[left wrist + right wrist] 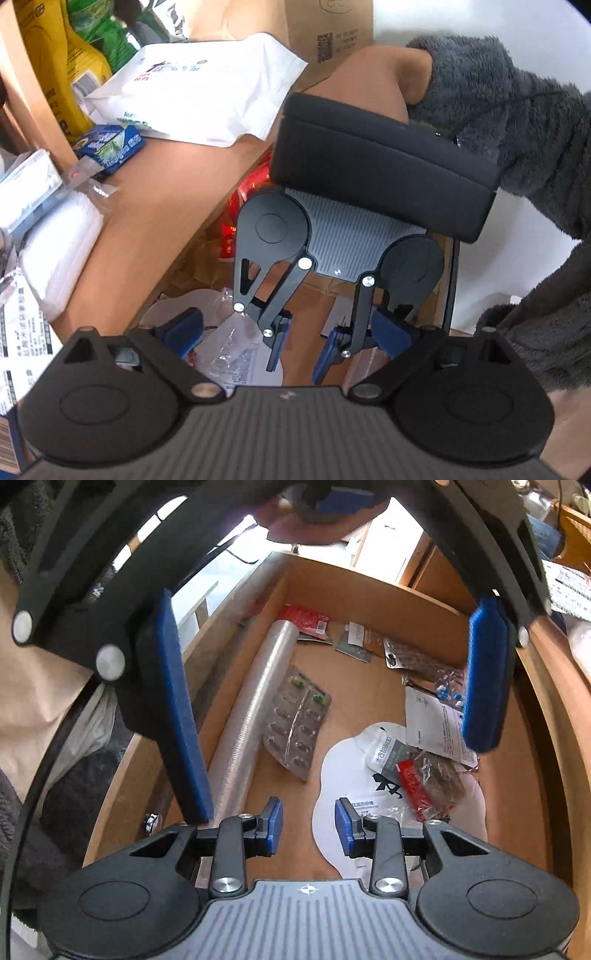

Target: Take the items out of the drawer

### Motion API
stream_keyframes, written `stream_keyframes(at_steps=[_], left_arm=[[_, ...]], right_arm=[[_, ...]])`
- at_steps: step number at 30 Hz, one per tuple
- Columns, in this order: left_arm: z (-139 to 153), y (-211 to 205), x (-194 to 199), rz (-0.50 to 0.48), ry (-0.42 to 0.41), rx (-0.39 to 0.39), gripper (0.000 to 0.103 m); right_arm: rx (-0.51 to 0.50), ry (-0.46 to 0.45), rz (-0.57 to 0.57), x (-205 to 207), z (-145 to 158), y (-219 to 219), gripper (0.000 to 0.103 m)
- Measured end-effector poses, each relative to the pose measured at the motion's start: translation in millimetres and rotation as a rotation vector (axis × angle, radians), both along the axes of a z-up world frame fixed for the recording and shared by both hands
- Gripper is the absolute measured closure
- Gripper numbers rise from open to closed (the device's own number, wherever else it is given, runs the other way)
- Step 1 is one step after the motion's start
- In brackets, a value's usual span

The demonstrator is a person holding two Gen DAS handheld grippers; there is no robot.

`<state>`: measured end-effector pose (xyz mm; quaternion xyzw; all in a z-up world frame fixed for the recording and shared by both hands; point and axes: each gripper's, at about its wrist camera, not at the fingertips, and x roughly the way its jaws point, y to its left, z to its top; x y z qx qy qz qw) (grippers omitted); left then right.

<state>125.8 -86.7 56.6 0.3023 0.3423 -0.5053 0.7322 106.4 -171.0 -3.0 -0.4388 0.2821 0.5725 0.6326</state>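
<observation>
The open wooden drawer (pixel 369 587) holds a roll of clear film (pixel 258 701), a silver blister pack of pills (pixel 295 727), a white pouch (pixel 354 771), a red sachet (pixel 412 782), a printed leaflet (pixel 436 723) and small packets at the back. My right gripper (pixel 309 827) hangs over the drawer floor, jaws partly apart with nothing between them. My left gripper (pixel 338 771) stands wide open above it, one blue pad (pixel 177 709) on each side. In the left wrist view the left gripper (pixel 290 328) frames the right gripper (pixel 295 369).
On the desk top beside the drawer lie a white wipes pack (pixel 207 85), a blue box (pixel 110 144), a white stack (pixel 62 251) and yellow and green bags (pixel 55 55). A cardboard box (pixel 328 33) stands behind. A grey fleece sleeve (pixel 517 110) holds the right gripper.
</observation>
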Motion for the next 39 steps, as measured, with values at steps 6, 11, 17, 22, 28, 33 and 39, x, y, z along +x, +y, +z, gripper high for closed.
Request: stream_keyframes(at_steps=[6, 11, 17, 22, 28, 33, 39], left_arm=[[-3.4, 12.8, 8.7, 0.069, 0.110, 0.014, 0.014], [-17.8, 25.1, 30.9, 0.075, 0.185, 0.045, 0.055], [-49.3, 31.4, 48.2, 0.060, 0.128, 0.179, 0.084], [-79.1, 35.0, 55.0, -0.006, 0.059, 0.275, 0.083], [-106.0, 47.3, 48.1, -0.150, 0.070, 0.366, 0.078], [-110.5, 83.0, 43.5, -0.212, 0.047, 0.357, 0.079], [-109.0, 104.6, 41.5, -0.285, 0.057, 0.406, 0.063]], right_arm=[[0.032, -0.016, 0.005, -1.6, 1.9, -0.9, 0.073], [0.063, -0.026, 0.009, -2.4, 5.3, -0.8, 0.074], [0.061, -0.028, 0.032, -3.7, 1.9, 0.0, 0.074], [0.026, -0.021, 0.079, -7.0, -2.9, 2.4, 0.074], [-0.056, -0.069, 0.213, -21.9, -13.4, 13.4, 0.074], [0.013, -0.099, 0.256, -23.5, -19.0, 17.6, 0.073], [-0.004, -0.132, 0.296, -26.8, -21.0, 15.0, 0.073]])
